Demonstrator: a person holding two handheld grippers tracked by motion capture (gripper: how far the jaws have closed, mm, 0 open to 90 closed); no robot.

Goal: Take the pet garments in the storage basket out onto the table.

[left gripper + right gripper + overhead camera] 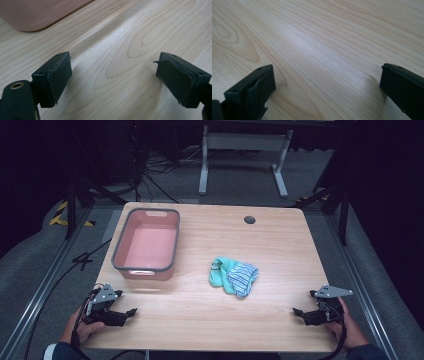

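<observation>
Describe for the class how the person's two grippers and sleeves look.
Each hand-held gripper, left and right, is black with a grey three-cornered plate on top. Up close, the jaws are blocky, faced with dark pads fraying at the edges. A black cable trails from the right one. Dark blue sleeves cover the wrists.

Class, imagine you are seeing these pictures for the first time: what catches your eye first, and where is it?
The crumpled teal and striped cloth near the middle of the wooden table stands out first. Next comes the empty pink tub at the table's far left, then the left gripper and right gripper, open at the near corners.
</observation>
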